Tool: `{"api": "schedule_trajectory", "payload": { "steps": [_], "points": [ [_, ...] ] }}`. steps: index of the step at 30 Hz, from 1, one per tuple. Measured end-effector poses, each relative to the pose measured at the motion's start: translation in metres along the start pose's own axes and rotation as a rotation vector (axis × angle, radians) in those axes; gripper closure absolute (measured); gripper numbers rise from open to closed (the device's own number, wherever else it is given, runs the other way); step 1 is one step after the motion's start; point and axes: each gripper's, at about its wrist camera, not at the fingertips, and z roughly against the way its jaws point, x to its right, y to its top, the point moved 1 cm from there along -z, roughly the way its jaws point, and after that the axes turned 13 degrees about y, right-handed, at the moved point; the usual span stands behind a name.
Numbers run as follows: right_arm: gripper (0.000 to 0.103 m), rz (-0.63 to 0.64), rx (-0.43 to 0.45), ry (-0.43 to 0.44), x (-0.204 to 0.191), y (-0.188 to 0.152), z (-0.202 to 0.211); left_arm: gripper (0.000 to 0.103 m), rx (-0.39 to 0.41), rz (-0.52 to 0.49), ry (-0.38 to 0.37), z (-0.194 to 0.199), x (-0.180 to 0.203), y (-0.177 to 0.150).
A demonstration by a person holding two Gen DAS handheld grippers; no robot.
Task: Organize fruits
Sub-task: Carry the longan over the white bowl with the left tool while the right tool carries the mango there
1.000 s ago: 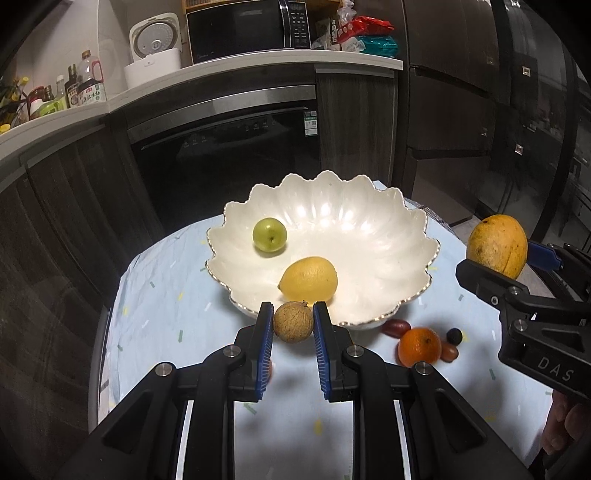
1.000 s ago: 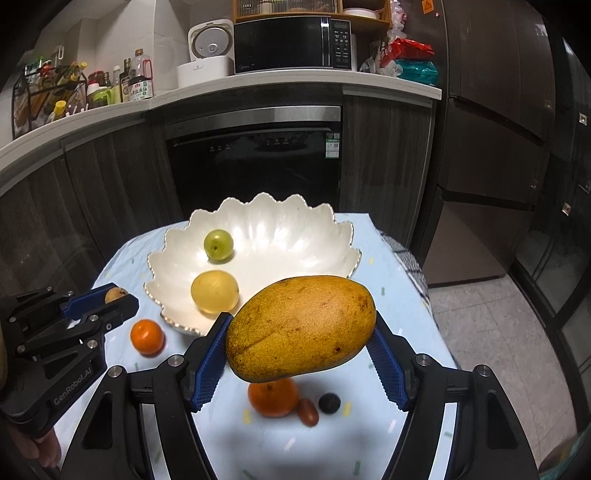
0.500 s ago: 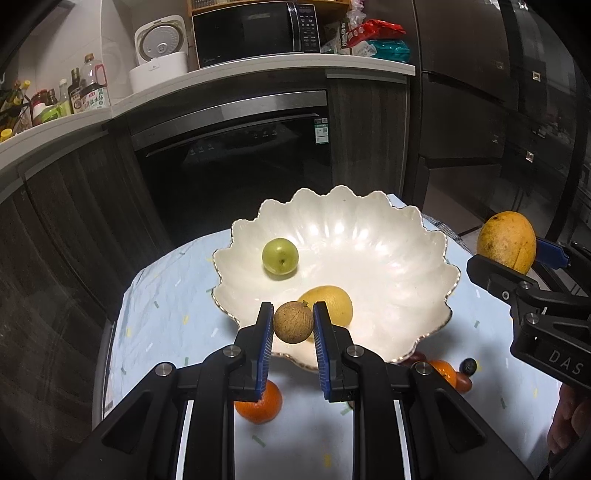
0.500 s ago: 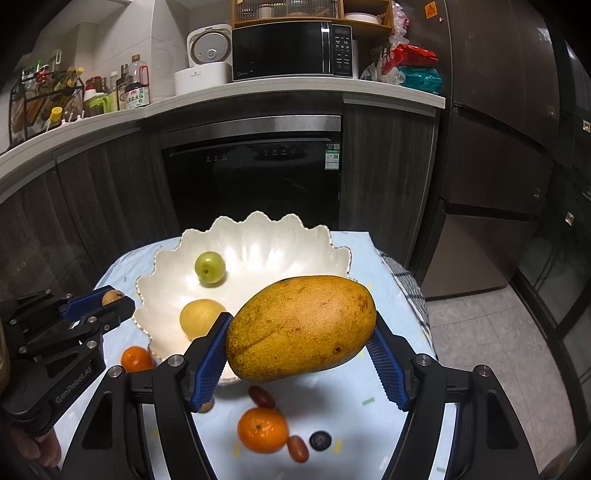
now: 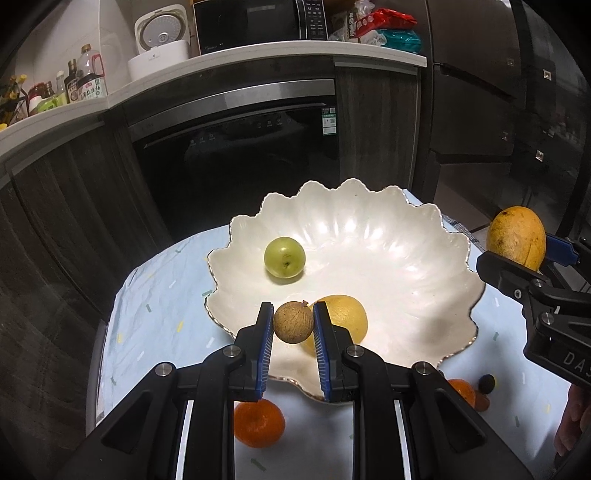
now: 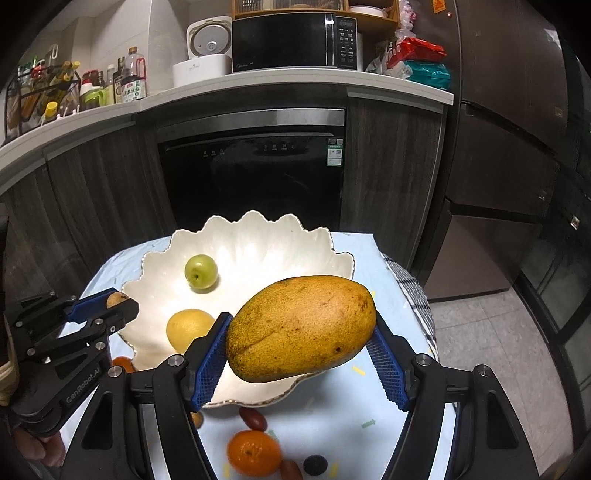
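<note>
While the left gripper [image 5: 293, 322] pinches a small brown round fruit [image 5: 293, 322] between its blue pads, the fruit hangs over the near rim of the white scalloped bowl [image 5: 424, 266]. Below and behind the tips of this claw, on the pale blue tablecloth [image 5: 155, 295], lies a mandarin [image 5: 258, 424], outside the bowl. Just past the held fruit a yellow lemon [image 5: 347, 317] rests in the bowl, and farther ahead, slightly to the left, sits a green round fruit [image 5: 284, 256]. Beyond the bowl stands a dark built-in oven [image 5: 236, 147] under a countertop with a microwave [image 5: 255, 22] and a rice cooker [image 5: 159, 40].

The right gripper [image 6: 301, 345] clamps a large yellow mango [image 6: 301, 328] lengthwise, its jaws spread wide around it. Under this claw, on the cloth, lie another mandarin [image 6: 253, 452], a dark red oval fruit [image 6: 253, 418] and a small black fruit [image 6: 315, 464]. The mango hovers above the near right edge of the bowl; the lemon lies ahead to its left, and the green fruit farther still.
</note>
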Motion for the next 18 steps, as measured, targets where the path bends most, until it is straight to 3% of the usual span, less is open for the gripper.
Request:
{"api": "schedule_trajectory", "payload": {
  "steps": [18],
  "points": [
    [0.031,0.005,-0.083,-0.013,0.004,-0.003,-0.035,0.080,-0.055,0.004,0.012,-0.032,0.001,-0.002]
  ]
}}
